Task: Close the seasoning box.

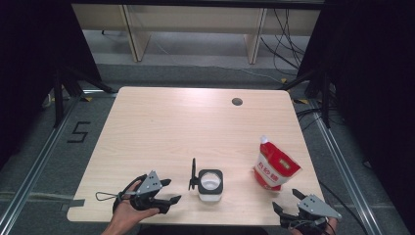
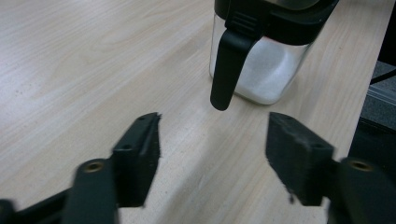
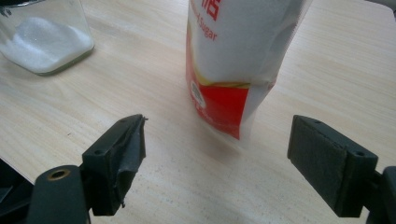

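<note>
**Both grippers open and empty near jar and sugar pouch**

Left gripper [image 1: 166, 191] seen at lower left of the high view, held in a hand [image 1: 128, 209] entering from the bottom edge; jaws parted, nothing between them; pointed rightward toward the jar [image 1: 211, 184], near it but apart. In the left gripper view, same gripper [image 2: 212, 154] low in the frame with bare tabletop in the gap; pads touching nothing.

Jar located lower centre of the high view, upright on the table [image 1: 171, 127]; clear square body, black collar, white granules inside; black lid [image 1: 193, 174] flipped up on its left side. In the left gripper view, jar [image 2: 266, 65] at upper right, its black lid flap [image 2: 229, 70] hanging down the front, granules lying in the bottom part.

Right gripper [image 1: 286, 200] at lower right of the high view, close to the bottom edge; jaws spread wide and empty; aimed up-frame toward the sugar pouch [image 1: 275, 166], near it but not touching. In the right gripper view, gripper [image 3: 215, 154] low in the frame with table surface in the gap; pouch [image 3: 236, 60] upright at upper centre, white above, red below, red lettering; jar corner [image 3: 44, 39] at upper left, well apart from the pouch.

Round cable hole [image 1: 237, 102] noted toward the upper right of the tabletop.
</note>
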A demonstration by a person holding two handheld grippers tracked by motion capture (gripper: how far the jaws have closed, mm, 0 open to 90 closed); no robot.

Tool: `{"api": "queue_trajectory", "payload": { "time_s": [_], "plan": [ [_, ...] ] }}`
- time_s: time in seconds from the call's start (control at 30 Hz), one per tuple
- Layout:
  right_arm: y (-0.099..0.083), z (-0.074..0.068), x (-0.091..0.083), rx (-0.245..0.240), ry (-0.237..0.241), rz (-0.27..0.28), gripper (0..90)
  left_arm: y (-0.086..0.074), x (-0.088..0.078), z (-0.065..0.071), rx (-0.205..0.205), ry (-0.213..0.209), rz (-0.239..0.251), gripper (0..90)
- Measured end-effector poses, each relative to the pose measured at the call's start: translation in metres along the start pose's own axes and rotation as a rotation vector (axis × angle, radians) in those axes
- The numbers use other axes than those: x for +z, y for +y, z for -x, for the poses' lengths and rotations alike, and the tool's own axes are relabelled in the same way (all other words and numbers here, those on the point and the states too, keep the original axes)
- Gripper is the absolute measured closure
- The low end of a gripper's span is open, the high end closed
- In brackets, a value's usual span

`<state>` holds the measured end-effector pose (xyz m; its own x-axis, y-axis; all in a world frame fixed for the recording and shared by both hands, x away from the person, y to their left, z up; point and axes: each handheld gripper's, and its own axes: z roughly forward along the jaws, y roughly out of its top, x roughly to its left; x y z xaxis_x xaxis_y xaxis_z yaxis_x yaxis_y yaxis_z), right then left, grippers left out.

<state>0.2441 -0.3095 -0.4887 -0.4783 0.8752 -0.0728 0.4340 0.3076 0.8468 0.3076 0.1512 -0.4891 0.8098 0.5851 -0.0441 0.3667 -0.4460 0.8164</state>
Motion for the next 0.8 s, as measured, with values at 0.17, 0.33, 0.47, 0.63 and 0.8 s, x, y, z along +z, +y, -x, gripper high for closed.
{"api": "queue_trajectory", "payload": {
  "time_s": [0.17,0.33,0.47,0.63,0.8],
  "plan": [
    [0.000,0.001,0.000,0.012,0.018,0.003,20.3,0.006,-0.004,0.003,0.033,0.001,0.031,66.3],
    [0.000,0.000,0.000,0.009,0.017,-0.004,20.3,0.012,-0.009,0.008,0.039,0.032,0.051,80.9],
    [0.001,0.000,0.000,0.010,0.010,0.005,20.5,0.016,-0.013,0.008,0.048,0.035,0.057,88.4],
    [0.001,0.001,0.000,-0.004,0.001,0.010,20.5,0.026,-0.016,0.010,0.069,0.028,0.074,89.1],
    [0.001,-0.001,-0.001,0.019,0.011,0.004,20.6,0.034,-0.012,0.016,0.075,0.012,0.090,89.2]
  ]
}}
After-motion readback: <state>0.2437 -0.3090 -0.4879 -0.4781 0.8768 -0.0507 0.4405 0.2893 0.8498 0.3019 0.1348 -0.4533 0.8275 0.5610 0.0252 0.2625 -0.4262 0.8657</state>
